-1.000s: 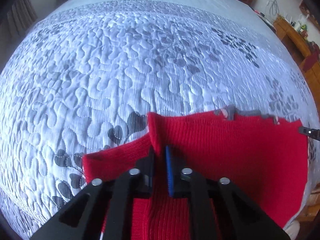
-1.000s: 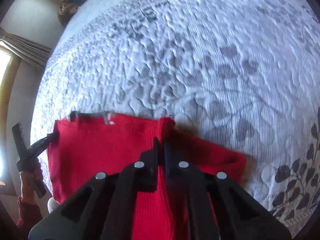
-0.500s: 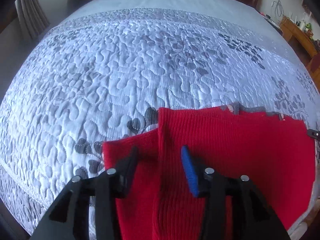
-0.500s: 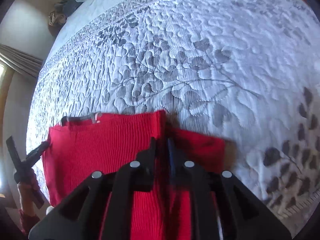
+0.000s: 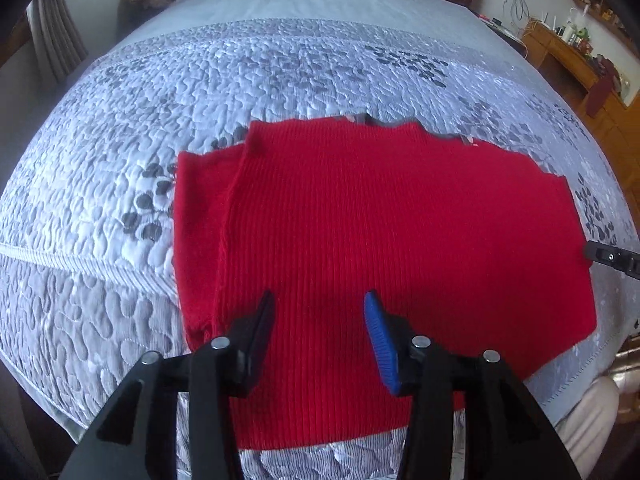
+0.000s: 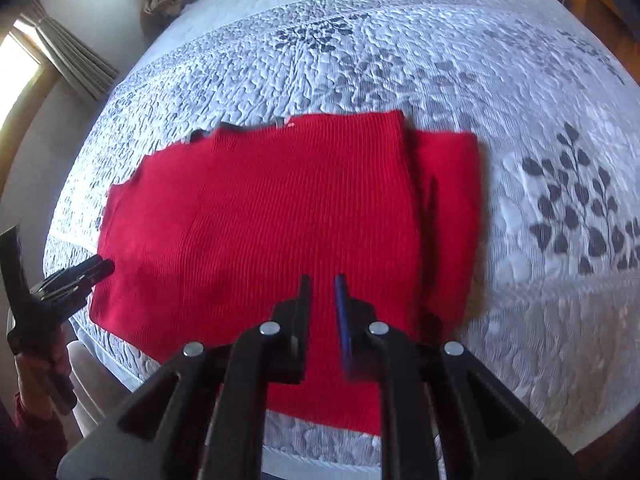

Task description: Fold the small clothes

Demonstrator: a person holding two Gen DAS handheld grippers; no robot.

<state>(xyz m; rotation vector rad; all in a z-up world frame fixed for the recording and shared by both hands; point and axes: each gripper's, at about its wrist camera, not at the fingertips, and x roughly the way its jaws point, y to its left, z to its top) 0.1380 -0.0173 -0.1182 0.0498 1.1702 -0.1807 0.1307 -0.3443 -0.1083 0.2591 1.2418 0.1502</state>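
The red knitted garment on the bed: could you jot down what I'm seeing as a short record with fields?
garment: red ribbed knit, lying flat, one side folded over
surface: grey-white quilted bedspread with leaf print
left gripper: open, above the knit, holding nothing
right gripper: narrow gap between its jaws, nothing between them
fold stage: partly folded, both grippers clear of the cloth

Two wrist fisheyes close above, angled steeply down, both on one red garment [image 5: 400,216] on the bed [image 5: 120,128]

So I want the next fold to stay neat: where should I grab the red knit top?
Take the red knit top at its two near-edge corners, coming from above at the bed's near side. It lies flat with both sleeves folded in, so that edge lifts evenly.
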